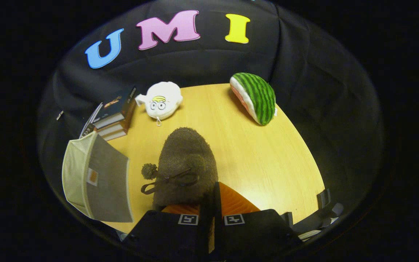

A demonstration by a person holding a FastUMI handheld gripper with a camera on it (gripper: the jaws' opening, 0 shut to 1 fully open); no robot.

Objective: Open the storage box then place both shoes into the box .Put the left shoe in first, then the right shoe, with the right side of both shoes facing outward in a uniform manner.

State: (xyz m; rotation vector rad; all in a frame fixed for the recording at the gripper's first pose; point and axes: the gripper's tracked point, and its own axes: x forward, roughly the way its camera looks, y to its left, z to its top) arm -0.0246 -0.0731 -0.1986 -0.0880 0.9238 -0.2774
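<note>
A brown fuzzy shoe (187, 163) with a pom-pom and a tied lace lies between and just ahead of my fingers, toe pointing away over the wooden table (267, 160). My gripper (211, 203) is shut on the shoe's heel end, both fingers pressed close together on it. The storage box (96, 178) stands to the left of the shoe. It is beige fabric with a grey panel that carries a small tag and faces the shoe. I cannot tell from here whether the box is open.
A stack of books (113, 114) sits behind the box. A white plush toy (161, 100) lies beyond the shoe. A watermelon-slice plush (255, 96) rests at the far right of the table. Bare tabletop stretches to the right of the shoe.
</note>
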